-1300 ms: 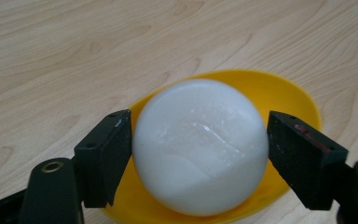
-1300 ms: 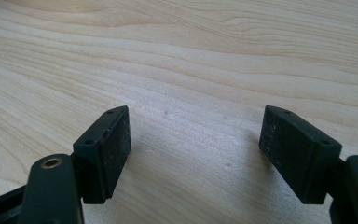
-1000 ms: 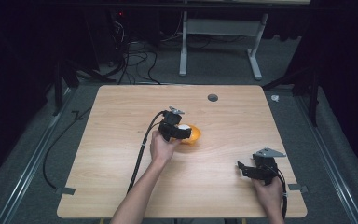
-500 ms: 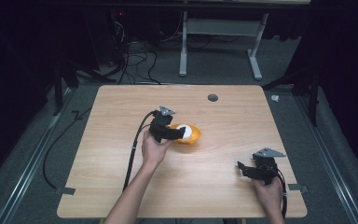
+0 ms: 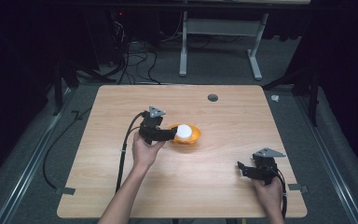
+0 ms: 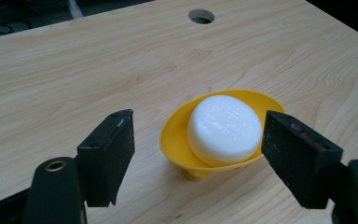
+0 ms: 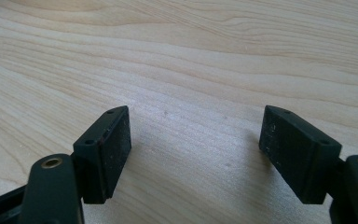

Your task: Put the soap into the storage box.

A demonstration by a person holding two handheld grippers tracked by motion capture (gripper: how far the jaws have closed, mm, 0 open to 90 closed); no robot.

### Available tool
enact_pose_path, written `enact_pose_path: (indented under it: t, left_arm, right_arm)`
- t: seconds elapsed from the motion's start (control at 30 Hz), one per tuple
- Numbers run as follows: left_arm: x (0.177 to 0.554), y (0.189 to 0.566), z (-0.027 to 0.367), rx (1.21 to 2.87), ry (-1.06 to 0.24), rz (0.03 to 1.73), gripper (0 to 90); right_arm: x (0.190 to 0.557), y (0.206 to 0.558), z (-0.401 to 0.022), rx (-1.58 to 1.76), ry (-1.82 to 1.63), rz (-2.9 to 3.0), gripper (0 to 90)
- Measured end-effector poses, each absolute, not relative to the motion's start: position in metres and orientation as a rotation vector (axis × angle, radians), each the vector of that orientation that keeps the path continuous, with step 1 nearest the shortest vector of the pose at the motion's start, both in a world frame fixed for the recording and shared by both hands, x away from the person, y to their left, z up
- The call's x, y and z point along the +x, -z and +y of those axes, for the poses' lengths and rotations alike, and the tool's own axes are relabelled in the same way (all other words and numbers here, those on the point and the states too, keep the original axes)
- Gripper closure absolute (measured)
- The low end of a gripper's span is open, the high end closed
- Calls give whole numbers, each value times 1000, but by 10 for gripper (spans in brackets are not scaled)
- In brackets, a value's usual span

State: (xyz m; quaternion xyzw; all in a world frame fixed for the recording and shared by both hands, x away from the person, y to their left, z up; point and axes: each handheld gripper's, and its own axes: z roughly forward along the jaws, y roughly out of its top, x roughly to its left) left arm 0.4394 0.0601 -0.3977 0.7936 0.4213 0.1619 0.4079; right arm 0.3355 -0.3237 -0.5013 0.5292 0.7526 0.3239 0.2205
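Note:
A yellow dish [image 5: 189,136] [image 6: 177,140] stands on the wooden table [image 5: 233,121] near its middle, with a round white soap bar [image 5: 183,130] [image 6: 225,129] lying in it. My left gripper [image 5: 169,135] [image 6: 198,156] is open just left of the dish; the dish sits ahead of the jaws and toward the right one. My right gripper [image 5: 240,168] [image 7: 196,154] is open near the table's front right, with only bare wood between its jaws.
A round cable hole [image 5: 212,97] [image 6: 201,16] lies in the table's far part. The left gripper's cable [image 5: 123,154] trails toward the front edge. Behind the table stand a white desk frame [image 5: 219,42] and loose cables [image 5: 130,56] on the floor.
My left gripper has drawn back to the left and nearer, away from the dish. The dish and soap now show fully. The right gripper has stayed put.

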Motion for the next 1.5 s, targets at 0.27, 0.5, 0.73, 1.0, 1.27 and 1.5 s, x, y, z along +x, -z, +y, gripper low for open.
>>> enact_pose_path:
  t: [0.27,0.5,0.73,1.0,1.27,1.5]
  left_arm:
    - [432,396,73,1978,-414,1069,264]
    - [428,395,81,1976,-414,1073,263]
    - [424,393,88,1963,-422,1081,265]
    - [419,391,99,1949,-433,1094,265]
    - [414,391,109,1935,-439,1106,264]
    - [410,390,115,1939,-450,1109,260]
  right_arm:
    - [336,501,-324,1463,-898,2080,259]
    - [335,501,-324,1464,-895,2080,259]
    - [336,501,-324,1462,-899,2080,259]
    - [336,501,-324,1458,-899,2082,259]
    - [336,501,-324,1463,-897,2080,259]
    - [335,501,-323,1462,-896,2080,259]
